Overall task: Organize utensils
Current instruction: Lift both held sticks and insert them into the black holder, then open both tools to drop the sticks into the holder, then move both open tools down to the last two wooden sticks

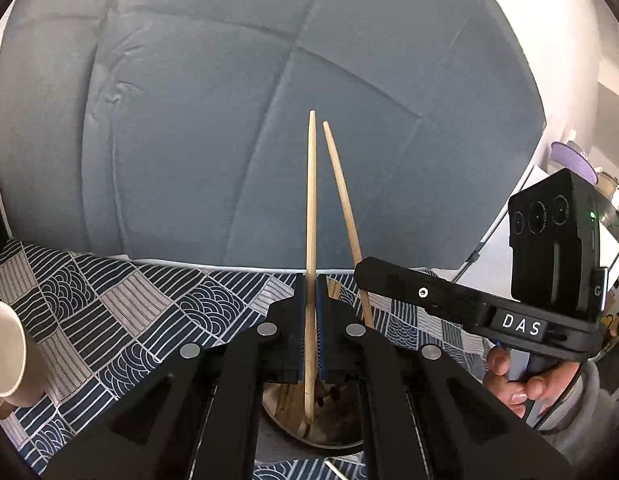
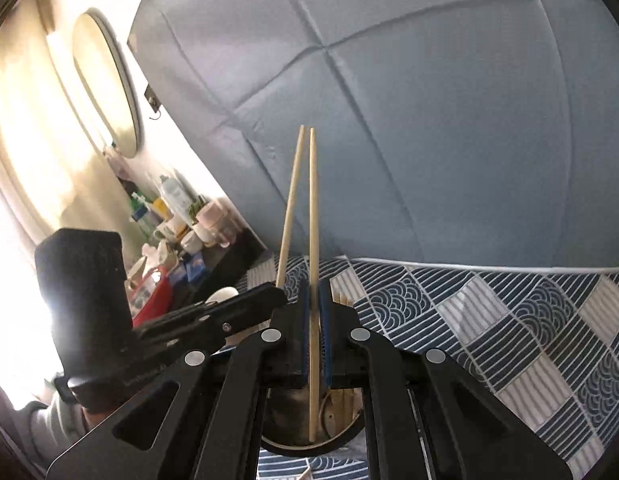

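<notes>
My left gripper (image 1: 310, 280) is shut on a pale wooden chopstick (image 1: 311, 184) that stands nearly upright, its lower end down in a round metal holder (image 1: 287, 426) below the jaws. My right gripper (image 1: 363, 268) comes in from the right and grips a second chopstick (image 1: 341, 196) leaning close beside the first. In the right wrist view, the right gripper (image 2: 315, 286) is shut on its chopstick (image 2: 313, 200), which reaches down into the holder (image 2: 343, 438) among other wooden utensils. The left gripper (image 2: 279, 290) holds the other chopstick (image 2: 290, 200) just to the left.
A blue-and-white patterned cloth (image 1: 109, 312) covers the table. A beige cup (image 1: 5, 356) stands at the left edge. A blue-grey quilted panel (image 1: 229, 120) rises behind the table. A shelf of bottles and jars (image 2: 169, 216) and an oval mirror (image 2: 105, 80) lie left. A person's hand (image 1: 509, 380) holds the right grip.
</notes>
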Tool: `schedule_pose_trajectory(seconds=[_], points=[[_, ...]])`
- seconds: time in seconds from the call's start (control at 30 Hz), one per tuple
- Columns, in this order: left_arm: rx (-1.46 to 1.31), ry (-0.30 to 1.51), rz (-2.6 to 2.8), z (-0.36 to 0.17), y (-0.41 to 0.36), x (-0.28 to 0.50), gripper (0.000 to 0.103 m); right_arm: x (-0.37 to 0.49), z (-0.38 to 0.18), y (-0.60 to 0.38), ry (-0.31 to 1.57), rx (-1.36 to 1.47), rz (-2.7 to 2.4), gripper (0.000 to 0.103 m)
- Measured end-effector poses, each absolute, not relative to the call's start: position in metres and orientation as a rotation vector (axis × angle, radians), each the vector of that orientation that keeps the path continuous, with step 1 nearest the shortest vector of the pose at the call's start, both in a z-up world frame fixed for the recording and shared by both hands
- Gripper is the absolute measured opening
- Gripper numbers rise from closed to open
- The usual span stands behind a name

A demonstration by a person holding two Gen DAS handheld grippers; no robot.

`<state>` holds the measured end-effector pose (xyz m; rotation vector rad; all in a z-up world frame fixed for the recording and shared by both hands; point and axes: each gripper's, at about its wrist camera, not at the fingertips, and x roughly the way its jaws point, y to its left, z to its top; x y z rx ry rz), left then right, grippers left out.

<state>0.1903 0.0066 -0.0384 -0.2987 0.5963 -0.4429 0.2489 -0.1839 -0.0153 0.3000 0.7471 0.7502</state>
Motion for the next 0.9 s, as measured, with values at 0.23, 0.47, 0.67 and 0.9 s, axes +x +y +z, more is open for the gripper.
schedule_pose_trajectory(seconds=[0.23, 0.47, 0.67, 0.9], points=[[-0.280, 0.591, -0.461, -0.049, 0.003, 0.186, 0.005, 0.238, -0.031, -0.188, 0.777, 0.295, 0.746, 0.005], [-0.268, 0.593, -0.455, -0.047, 0.003, 0.170, 0.006, 0.217, -0.023, -0.203, 0.741, 0.291, 0.715, 0.008], [-0.221, 0.540, -0.421, -0.025, 0.010, 0.147, 0.035, 0.200, -0.005, -0.221, 0.690, 0.317, 0.676, 0.027], [-0.202, 0.546, -0.390, -0.018, 0.021, 0.121, 0.062, 0.175, 0.009, -0.229, 0.658, 0.289, 0.617, 0.062]])
